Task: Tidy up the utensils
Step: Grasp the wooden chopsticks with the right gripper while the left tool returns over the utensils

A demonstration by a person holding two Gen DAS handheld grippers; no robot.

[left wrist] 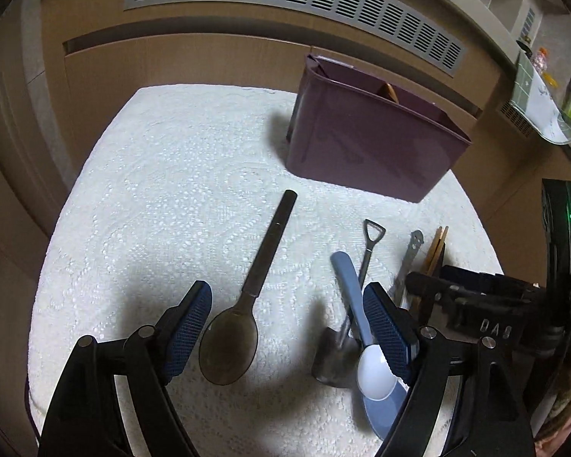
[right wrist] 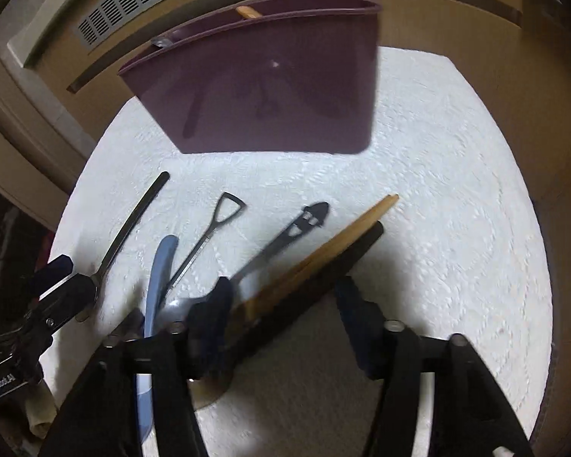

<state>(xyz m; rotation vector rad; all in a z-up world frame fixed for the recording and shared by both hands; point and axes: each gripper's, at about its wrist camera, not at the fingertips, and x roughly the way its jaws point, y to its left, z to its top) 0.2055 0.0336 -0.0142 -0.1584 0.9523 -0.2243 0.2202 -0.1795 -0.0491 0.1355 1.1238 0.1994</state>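
A: Six or so utensils lie loose on the white lace cloth; how much is done?
B: Little, I judge. The purple bin stands at the far side, and only a wooden tip and a bit of metal show above its rim, so most of the work is left.
A: Going down in size, what waits?
B: The long dark spoon on the left, pointing toward the bin; then the black stick and the wooden chopsticks on the right; the blue spoon crossing the shovel-shaped spoon; last, the slotted metal opener.
A: And the tools?
B: The left gripper is spread wide around the dark spoon's bowl, pads clear of it. The right gripper straddles the chopsticks and black stick, its pads apart; the blur hides any contact.
A: The room?
B: Tan panelled cabinetry with a grey vent grille behind the table, and a cluttered shelf far right.
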